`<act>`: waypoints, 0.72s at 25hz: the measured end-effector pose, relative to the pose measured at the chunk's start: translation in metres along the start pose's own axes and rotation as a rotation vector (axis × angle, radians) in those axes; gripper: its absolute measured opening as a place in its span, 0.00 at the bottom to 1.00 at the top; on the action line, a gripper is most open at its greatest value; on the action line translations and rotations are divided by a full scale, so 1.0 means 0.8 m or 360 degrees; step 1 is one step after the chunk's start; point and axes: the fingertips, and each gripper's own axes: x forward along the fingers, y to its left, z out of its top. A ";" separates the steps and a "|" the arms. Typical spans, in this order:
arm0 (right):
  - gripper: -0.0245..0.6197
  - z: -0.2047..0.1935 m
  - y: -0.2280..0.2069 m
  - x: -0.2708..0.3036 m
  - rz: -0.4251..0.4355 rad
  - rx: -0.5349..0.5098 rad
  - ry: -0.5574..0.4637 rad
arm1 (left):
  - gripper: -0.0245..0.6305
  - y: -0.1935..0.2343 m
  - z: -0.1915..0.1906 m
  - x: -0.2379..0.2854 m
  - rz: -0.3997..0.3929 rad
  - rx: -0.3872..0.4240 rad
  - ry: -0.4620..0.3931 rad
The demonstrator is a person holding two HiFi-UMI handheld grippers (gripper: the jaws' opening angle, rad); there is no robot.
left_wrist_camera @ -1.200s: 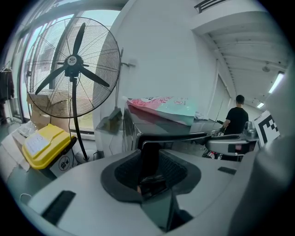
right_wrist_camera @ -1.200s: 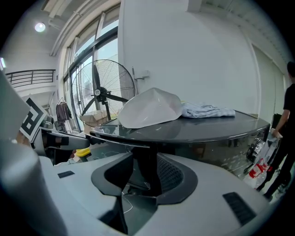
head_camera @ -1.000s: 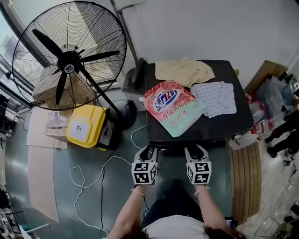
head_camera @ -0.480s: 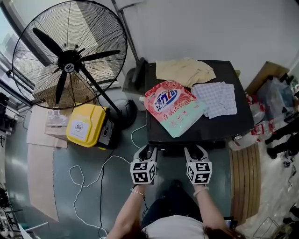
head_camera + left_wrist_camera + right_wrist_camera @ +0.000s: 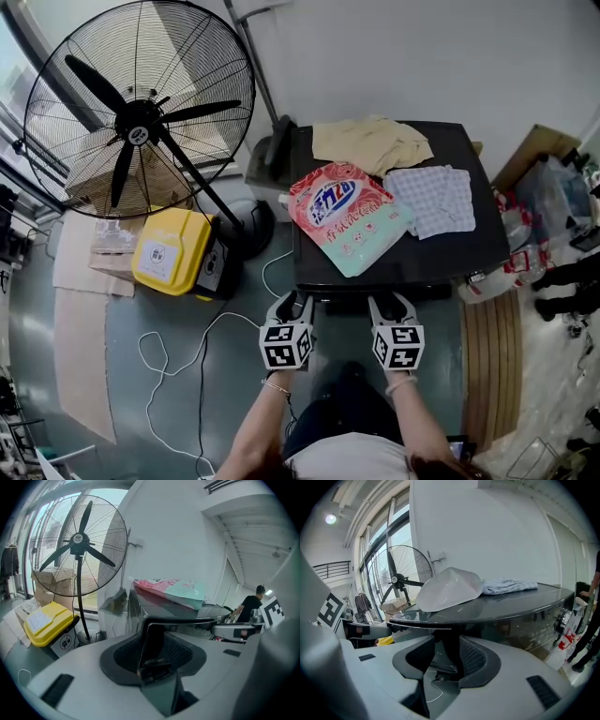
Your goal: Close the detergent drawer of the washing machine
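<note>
left gripper (image 5: 296,302): jaws narrow, pinching the detergent drawer (image 5: 153,637) front at the washing machine (image 5: 464,248) front-left corner | right gripper (image 5: 394,302): narrow too, on the same front, further right | two-point hold probably keeps push square | drawer looks not yet shut
</note>
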 end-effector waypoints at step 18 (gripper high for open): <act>0.30 0.000 -0.004 0.005 -0.0114 0.0076 -0.0017 | 0.27 0.006 0.007 0.013 0.0050 -0.0035 0.0016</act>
